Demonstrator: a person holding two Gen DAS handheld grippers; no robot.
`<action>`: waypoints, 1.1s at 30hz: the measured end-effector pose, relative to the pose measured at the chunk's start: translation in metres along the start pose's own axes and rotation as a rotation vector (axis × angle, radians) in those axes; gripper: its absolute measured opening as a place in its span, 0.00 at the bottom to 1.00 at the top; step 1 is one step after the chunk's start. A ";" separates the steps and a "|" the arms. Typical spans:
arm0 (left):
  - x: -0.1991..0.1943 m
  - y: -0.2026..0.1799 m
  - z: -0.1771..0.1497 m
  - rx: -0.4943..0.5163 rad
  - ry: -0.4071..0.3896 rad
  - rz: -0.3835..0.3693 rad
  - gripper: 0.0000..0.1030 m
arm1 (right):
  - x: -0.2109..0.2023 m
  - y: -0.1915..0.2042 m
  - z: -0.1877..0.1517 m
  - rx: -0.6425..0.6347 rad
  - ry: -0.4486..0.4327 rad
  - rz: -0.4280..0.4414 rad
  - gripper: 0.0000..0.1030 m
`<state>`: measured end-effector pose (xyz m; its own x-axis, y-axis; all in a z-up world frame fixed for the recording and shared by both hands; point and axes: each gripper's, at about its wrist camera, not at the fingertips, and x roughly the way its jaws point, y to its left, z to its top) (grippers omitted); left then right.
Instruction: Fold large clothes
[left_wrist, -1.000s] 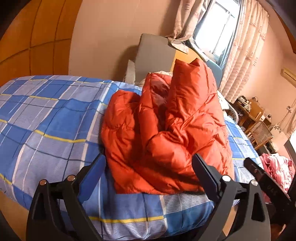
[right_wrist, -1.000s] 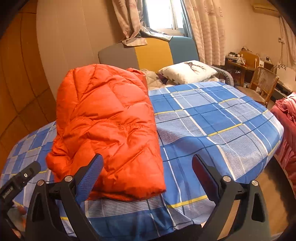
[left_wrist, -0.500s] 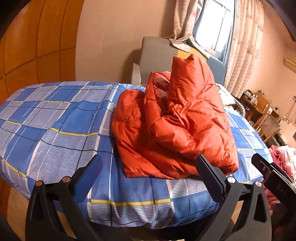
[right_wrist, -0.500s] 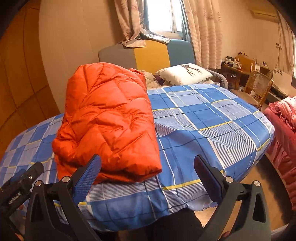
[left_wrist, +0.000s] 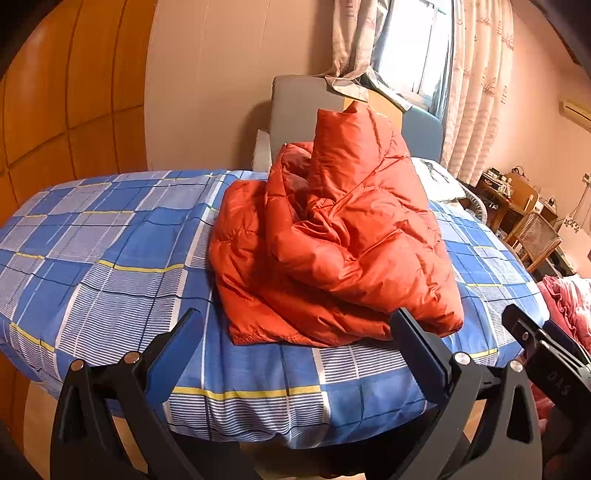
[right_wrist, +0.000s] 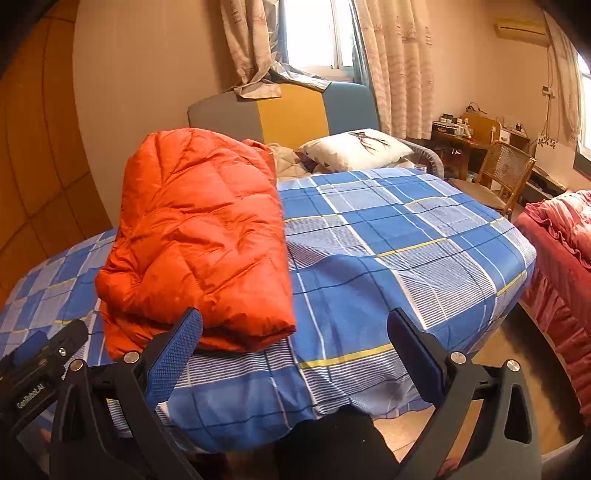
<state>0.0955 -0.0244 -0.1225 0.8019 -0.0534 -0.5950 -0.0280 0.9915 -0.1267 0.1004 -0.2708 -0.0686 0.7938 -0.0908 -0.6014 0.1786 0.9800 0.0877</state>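
A: Where is the orange down jacket (left_wrist: 332, 240) lying?

B: It is lying folded into a thick bundle on the bed (left_wrist: 110, 258), which is wearing a blue checked sheet with yellow lines. In the right wrist view the jacket (right_wrist: 199, 236) is sitting on the left part of the bed (right_wrist: 406, 251), near the front edge, with its smooth quilted side facing up.

A: How is the bundle standing in the left wrist view?

B: 1 puffy layer is resting over another, and a stiff upper part is rising toward the headboard (left_wrist: 295, 107). The open folds are facing the camera.

A: Report the left tongs (left_wrist: 295, 336).

B: They are standing released, with both blue-padded fingers (left_wrist: 177, 343) spread wide and gripping nothing. They are hovering before the bed's front edge, apart from the jacket.

A: Report the right tongs (right_wrist: 295, 332).

B: They are also standing released, fingers (right_wrist: 175, 354) wide apart and empty. The left finger is overlapping the jacket's near edge in the picture; contact cannot be told. The left tongs (right_wrist: 33, 373) are showing at the lower left corner of this view.

A: What else is showing?

B: A white pillow (right_wrist: 358, 147) is lying at the head of the bed, beside the headboard (right_wrist: 291, 114) of grey, yellow and blue panels. A curtained window (right_wrist: 317, 33) is standing behind it. A wicker chair (right_wrist: 506, 170) is standing at the right, and a red ruffled cover (right_wrist: 561, 251) is showing at the far right.
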 end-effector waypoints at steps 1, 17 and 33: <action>0.000 0.000 0.000 -0.001 -0.004 -0.001 0.98 | 0.000 -0.001 0.000 -0.001 0.000 0.000 0.97; -0.023 -0.010 0.003 0.083 -0.103 0.056 0.98 | -0.007 0.005 -0.002 -0.043 -0.020 0.020 0.97; -0.025 -0.010 0.000 0.094 -0.119 0.061 0.96 | 0.002 0.010 -0.009 -0.064 0.002 0.020 0.97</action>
<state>0.0756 -0.0330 -0.1059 0.8655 0.0165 -0.5006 -0.0279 0.9995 -0.0153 0.0984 -0.2593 -0.0755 0.7954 -0.0708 -0.6020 0.1252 0.9909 0.0489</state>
